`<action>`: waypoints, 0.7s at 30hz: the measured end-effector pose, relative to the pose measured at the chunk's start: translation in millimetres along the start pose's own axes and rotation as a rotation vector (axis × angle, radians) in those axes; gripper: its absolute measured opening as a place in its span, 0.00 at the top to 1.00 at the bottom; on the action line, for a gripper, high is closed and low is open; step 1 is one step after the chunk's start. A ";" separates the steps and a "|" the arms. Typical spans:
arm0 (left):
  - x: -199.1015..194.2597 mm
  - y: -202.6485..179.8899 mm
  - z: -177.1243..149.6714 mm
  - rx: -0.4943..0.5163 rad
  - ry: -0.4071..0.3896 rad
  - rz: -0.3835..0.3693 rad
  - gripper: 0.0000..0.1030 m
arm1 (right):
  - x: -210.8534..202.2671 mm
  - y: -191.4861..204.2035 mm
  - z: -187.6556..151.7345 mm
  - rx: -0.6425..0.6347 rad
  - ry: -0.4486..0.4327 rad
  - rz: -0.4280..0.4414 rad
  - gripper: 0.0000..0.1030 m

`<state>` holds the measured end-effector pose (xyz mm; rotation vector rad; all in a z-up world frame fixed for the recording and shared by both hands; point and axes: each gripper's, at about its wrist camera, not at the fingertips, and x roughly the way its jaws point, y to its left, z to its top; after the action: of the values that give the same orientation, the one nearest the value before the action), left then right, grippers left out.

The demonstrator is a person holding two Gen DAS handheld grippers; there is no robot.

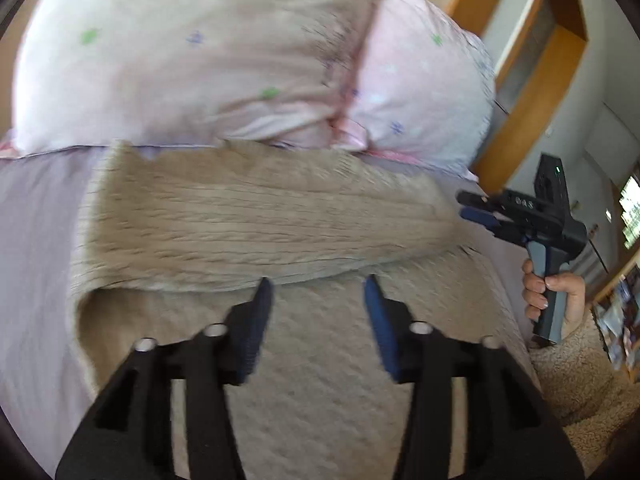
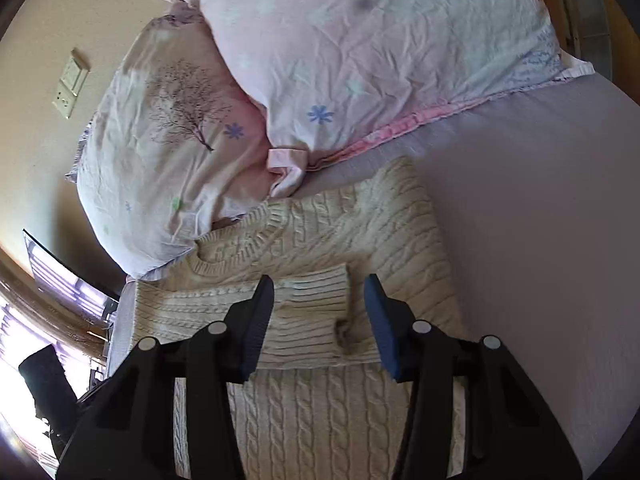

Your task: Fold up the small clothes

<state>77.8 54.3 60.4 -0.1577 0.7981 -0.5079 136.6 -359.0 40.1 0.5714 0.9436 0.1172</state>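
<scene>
Just beyond cream sweater (image 2: 320,304), two pink pillows (image 2: 360,60).

Sweater (image 2: 320,312): cream cable-knit wool, rough. Pillows (image 2: 360,52): crumpled printed cotton. Tool fingers (image 2: 256,320): matt black plastic.

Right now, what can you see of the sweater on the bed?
The sweater is a cream to beige cable-knit with a ribbed round collar and ribbed cuffs. It lies flat on the lilac bedsheet, its collar end touching the floral pillows. Both sleeves are folded across the chest; the ribbed cuff of one lies on top. Both the right gripper and the left gripper hover open above it, gripping nothing.
</scene>
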 end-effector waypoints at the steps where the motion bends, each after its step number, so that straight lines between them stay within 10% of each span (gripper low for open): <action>1: -14.3 14.5 -6.7 -0.028 -0.029 0.037 0.35 | 5.7 -1.5 -0.9 -0.002 0.017 -0.007 0.54; 6: -54.2 73.0 -48.6 -0.226 0.003 0.089 0.35 | 44.7 10.0 -17.4 -0.081 0.134 -0.051 0.79; 12: -64.1 91.1 -95.7 -0.367 0.035 0.006 0.35 | -0.3 -7.1 9.9 0.010 -0.133 -0.109 0.93; 16: -69.0 84.9 -109.3 -0.367 0.017 -0.023 0.35 | -20.2 -35.9 11.0 0.079 -0.071 -0.167 0.78; 18: -71.5 83.9 -116.4 -0.382 0.010 -0.074 0.35 | -38.8 -44.5 -8.4 0.067 -0.050 -0.127 0.35; 21: -76.3 78.9 -130.0 -0.399 0.005 -0.147 0.43 | -59.2 -62.5 -47.5 0.065 0.020 -0.110 0.36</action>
<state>-30.7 167.3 -6.0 -0.5870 0.8910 -0.4825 54.6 -412.3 30.0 0.5779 0.9994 -0.0062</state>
